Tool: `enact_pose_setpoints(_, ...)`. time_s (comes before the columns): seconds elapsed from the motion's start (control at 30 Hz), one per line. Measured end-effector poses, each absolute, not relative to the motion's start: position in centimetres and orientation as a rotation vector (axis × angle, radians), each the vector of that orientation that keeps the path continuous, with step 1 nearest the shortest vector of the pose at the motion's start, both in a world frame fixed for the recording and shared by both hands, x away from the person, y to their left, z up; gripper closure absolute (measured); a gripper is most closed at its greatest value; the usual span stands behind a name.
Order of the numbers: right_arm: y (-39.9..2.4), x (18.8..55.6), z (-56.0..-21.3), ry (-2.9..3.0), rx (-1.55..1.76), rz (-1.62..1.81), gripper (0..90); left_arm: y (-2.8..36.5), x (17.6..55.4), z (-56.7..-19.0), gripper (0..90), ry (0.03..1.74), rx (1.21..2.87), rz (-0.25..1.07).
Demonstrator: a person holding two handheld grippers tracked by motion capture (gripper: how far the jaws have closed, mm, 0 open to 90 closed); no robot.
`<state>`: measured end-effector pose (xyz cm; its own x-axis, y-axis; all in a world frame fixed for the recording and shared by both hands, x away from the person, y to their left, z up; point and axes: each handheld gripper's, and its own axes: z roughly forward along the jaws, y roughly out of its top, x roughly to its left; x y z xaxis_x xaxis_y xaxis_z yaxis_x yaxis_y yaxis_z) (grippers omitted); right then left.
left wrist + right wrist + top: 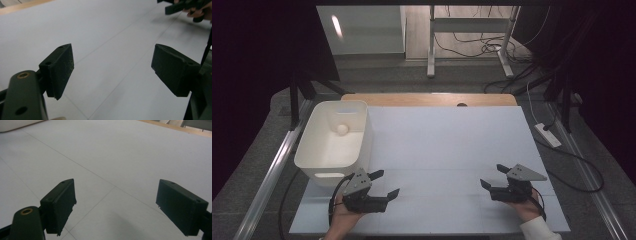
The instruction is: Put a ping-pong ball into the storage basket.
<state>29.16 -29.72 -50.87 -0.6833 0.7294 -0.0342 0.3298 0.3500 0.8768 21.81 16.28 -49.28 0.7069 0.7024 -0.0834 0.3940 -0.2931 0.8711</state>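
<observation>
White bin (314,150) sits at the left edge of the tabletop (447,145), w/ its far end near the far-left corner. Inside: one small pale ball (342,129), lying on the bin floor toward the far end, close to the far wall. Rest of the bin floor is bare.

Left hand-held gripper (388,183) is near the front edge, just beside the bin's near-right corner, not touching it as far as the high view tells. Jaws stand wide apart, nothing btwn them; left gripper view (112,67) shows bare white sheet btwn the pads. They point across toward the middle of the tabletop.

Right hand-held gripper (492,176) is near the front edge toward the right side, well apart from the bin and ball. Jaws also spread, nothing held; right gripper view (116,202) shows plain surface btwn the pads, w/ a strip of the bin at top left.

Tabletop btwn the two grippers carries faint seam lines. Wood strip (427,99) runs along the far edge. Beyond it, floor w/ cables (472,47) and metal stand legs (431,40).
</observation>
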Motion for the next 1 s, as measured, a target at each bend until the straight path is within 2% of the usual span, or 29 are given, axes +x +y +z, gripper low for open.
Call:
enact_pose_setpoints(0.43,-29.7,29.1,-50.9,2.206,0.915,1.282,15.7,18.2,21.7,-51.8,18.8,0.906,1.919,0.406)
enact_pose_setpoints(1.0,-29.7,29.0,-50.9,2.211,0.917,1.286,15.8,18.7,22.1,-52.0,18.8,0.930,1.897,0.402)
